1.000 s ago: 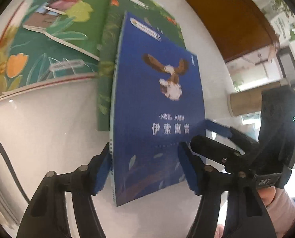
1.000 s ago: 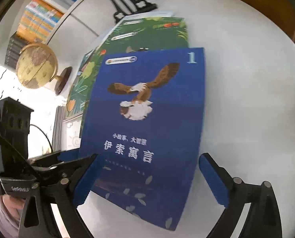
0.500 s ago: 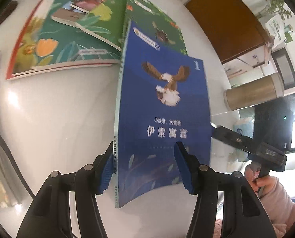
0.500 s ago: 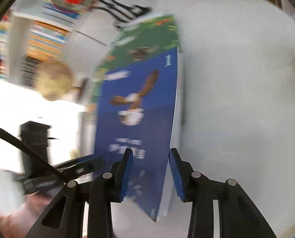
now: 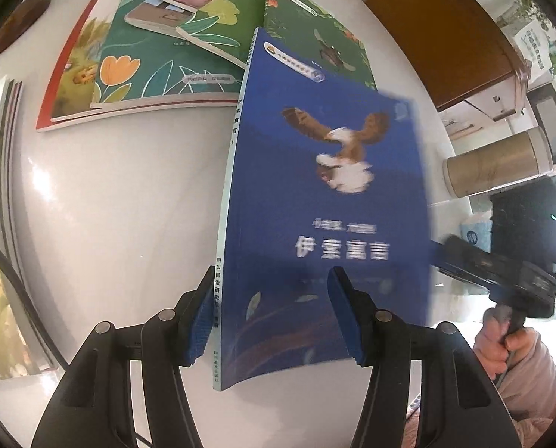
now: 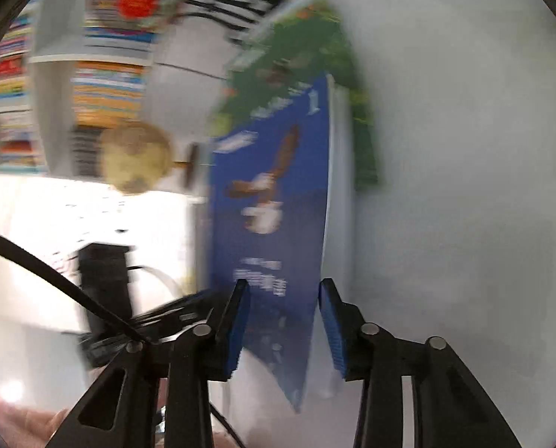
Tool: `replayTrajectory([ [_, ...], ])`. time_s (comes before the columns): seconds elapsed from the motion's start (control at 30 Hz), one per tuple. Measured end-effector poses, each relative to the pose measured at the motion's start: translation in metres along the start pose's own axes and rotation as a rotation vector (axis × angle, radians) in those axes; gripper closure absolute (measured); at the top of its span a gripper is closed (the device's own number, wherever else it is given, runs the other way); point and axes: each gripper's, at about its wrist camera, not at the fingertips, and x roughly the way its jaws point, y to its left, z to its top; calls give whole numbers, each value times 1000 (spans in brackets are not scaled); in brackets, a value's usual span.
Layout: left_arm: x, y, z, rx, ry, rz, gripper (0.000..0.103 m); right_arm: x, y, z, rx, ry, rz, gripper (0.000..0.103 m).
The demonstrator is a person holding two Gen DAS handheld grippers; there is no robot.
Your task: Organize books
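Note:
A blue book with an eagle on its cover (image 5: 326,201) is lifted and tilted up off the white table. My left gripper (image 5: 274,317) is shut on its spine edge near the bottom. My right gripper (image 6: 283,321) is shut on its opposite page edge (image 6: 270,201); this view is blurred. The right gripper also shows at the right of the left wrist view (image 5: 502,272). A green book (image 5: 322,41) lies flat behind the blue one.
Several green and yellow picture books (image 5: 128,56) lie overlapped at the back left of the table (image 5: 121,205). More books sit at the left edge (image 5: 1,186). A tan cylinder (image 5: 498,164) stands at right. A globe (image 6: 136,160) and bookshelves (image 6: 106,86) are beyond.
Both grippers closed on the blue book and raised it from flat on the stack to tilted on edge. The right gripper swung round to the page edge.

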Motion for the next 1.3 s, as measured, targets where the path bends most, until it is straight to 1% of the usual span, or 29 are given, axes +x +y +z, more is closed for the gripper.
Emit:
replayTrajectory([
  [0.03, 0, 1, 0, -3, 2, -4, 49, -4, 7, -1, -20, -4, 57, 67],
  [0.07, 1, 1, 0, -4, 5, -10, 49, -5, 13, -2, -35, -5, 68, 67],
  [0.13, -1, 3, -1, 2, 11, -3, 49, -3, 25, -3, -86, -13, -1, 67],
  [0.2, -1, 0, -2, 17, 7, 1, 49, 5, 33, -3, -136, -3, -109, 68],
  [0.23, -3, -1, -2, 20, 1, -8, 49, 7, 36, -4, -157, -4, -153, 73],
  [0.27, -6, -2, -3, 21, -8, -20, 49, 7, 37, -5, -164, -12, -171, 76],
  [0.3, -8, -1, -3, 18, -17, -33, 49, 4, 34, -6, -164, -18, -176, 86],
  [0.33, -11, 0, -3, 16, -24, -43, 49, 4, 35, -5, -160, -25, -179, 92],
  [0.37, -14, 1, -3, 12, -33, -57, 49, 3, 36, -6, -161, -34, -186, 94],
  [0.47, -23, 0, -4, 13, -58, -79, 49, -4, 40, -6, -195, -52, -220, 94],
  [0.57, -34, -6, -2, 45, -82, -55, 49, -6, 55, -5, -243, -60, -246, 95],
  [0.63, -46, -9, 1, 64, -114, -55, 49, -5, 69, -6, -289, -63, -264, 95],
  [0.73, -60, -8, 6, 67, -147, -59, 49, -7, 82, -5, -319, -76, -264, 95],
  [0.9, -83, 2, 9, 41, -204, -79, 49, -2, 102, -7, -358, -77, -257, 94],
  [1.0, -94, 11, 5, 30, -230, -70, 49, 5, 114, -10, -385, -76, -241, 94],
  [1.1, -112, 25, -2, -3, -277, -73, 49, 14, 129, -11, -423, -66, -238, 94],
  [1.3, -143, 57, -19, -62, -340, -32, 49, 44, 169, -17, -524, -22, -223, 94],
])
